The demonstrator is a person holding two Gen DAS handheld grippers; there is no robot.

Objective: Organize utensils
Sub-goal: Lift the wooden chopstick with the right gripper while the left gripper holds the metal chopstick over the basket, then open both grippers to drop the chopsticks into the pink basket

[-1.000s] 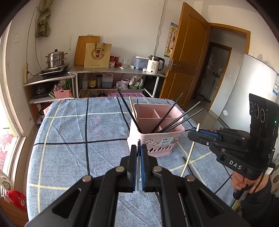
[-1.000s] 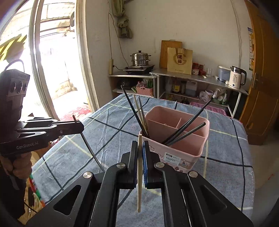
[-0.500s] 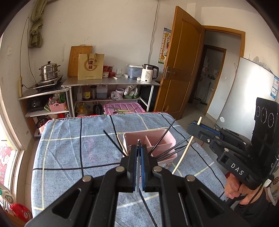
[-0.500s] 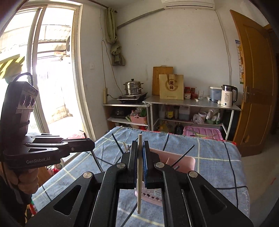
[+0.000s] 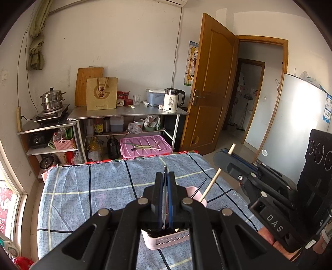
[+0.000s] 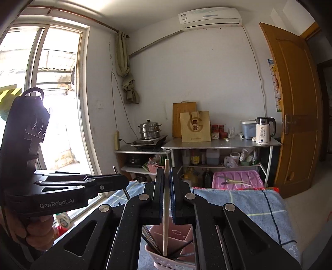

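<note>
The body of the left gripper (image 6: 116,182) read "GenRobot.AI" in the right wrist view, the right gripper (image 5: 223,156) read "DAS" in the left wrist view, and the white kettle (image 5: 171,100) on the steel shelf (image 5: 128,113) carried a small "55°" mark; a brown paper bag (image 5: 101,93) there bore a round gold emblem with two characters. The left jaws were closed on a thin dark chopstick (image 5: 165,191), its tip poking above the pads. The right jaws were closed on a pale wooden chopstick (image 6: 165,209), held nearly upright with its lower end inside the pink utensil caddy (image 6: 166,251), which stood on the counter just beneath both grippers and already held several dark chopsticks (image 6: 150,238). The counter wore a blue cloth (image 5: 83,187) with dark and pale grid lines; its far edge, trimmed in red, sat near a pink lidded bin (image 5: 145,145), and a broad stretch of bare cloth lay left of the caddy. Beyond stood a steamer pot (image 5: 51,101) on a stove, an open wooden door (image 5: 209,83), a bright window (image 6: 51,103) and a wall air conditioner (image 6: 209,17).
</note>
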